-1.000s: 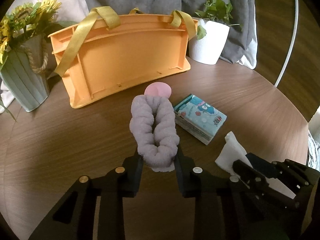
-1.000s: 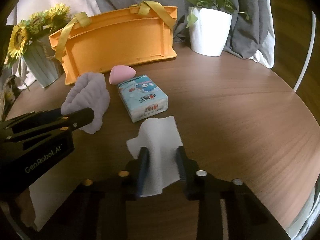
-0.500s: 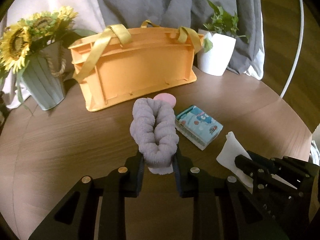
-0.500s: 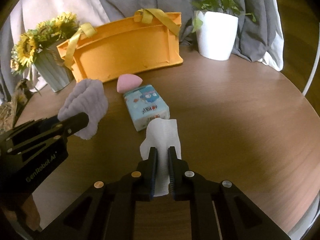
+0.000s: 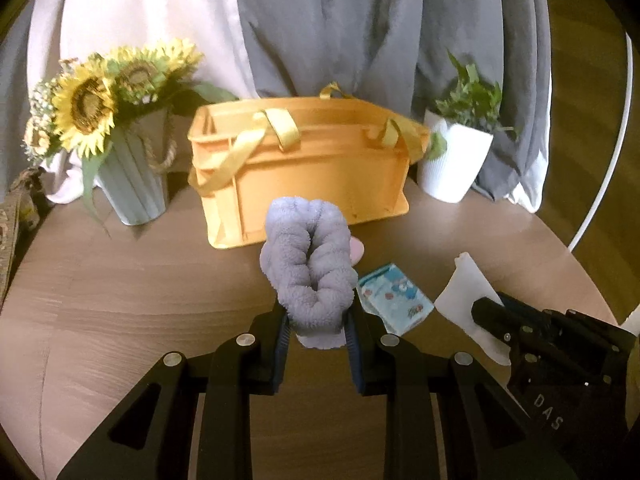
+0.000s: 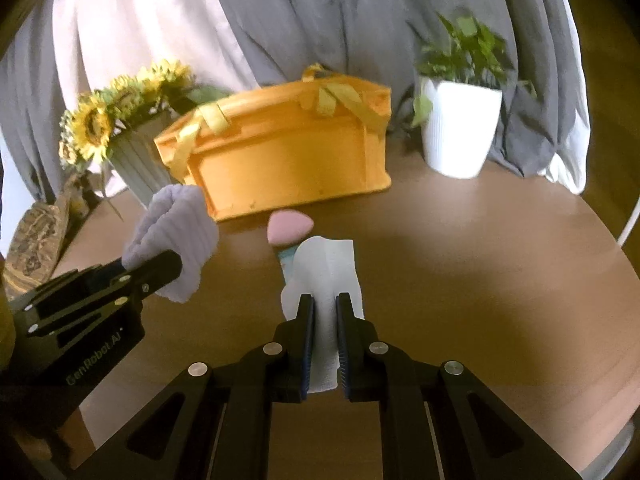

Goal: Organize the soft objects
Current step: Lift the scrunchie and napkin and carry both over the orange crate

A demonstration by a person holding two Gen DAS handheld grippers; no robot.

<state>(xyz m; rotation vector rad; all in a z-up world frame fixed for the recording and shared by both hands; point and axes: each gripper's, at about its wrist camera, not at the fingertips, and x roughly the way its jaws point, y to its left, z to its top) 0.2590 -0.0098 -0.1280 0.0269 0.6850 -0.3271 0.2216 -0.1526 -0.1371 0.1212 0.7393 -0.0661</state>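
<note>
My left gripper (image 5: pixel 318 322) is shut on a fluffy lilac headband (image 5: pixel 308 256) and holds it above the round wooden table, in front of the orange basket (image 5: pixel 304 172) with yellow handles. The headband also shows in the right wrist view (image 6: pixel 176 232). My right gripper (image 6: pixel 323 312) is shut on a white cloth (image 6: pixel 326 268), lifted off the table; the cloth also shows in the left wrist view (image 5: pixel 466 292). A pink sponge (image 6: pixel 290 226) and a blue tissue pack (image 5: pixel 394 298) lie on the table before the basket, the pack mostly hidden behind the cloth in the right wrist view.
A sunflower vase (image 5: pixel 128 176) stands left of the basket and a white plant pot (image 5: pixel 454 164) right of it. Grey and white curtains hang behind. The table edge (image 6: pixel 624 264) curves at the right.
Both grippers have risen and tilted up, lifting the headband and the cloth. The right gripper closed on the cloth, which now hangs off the table.
</note>
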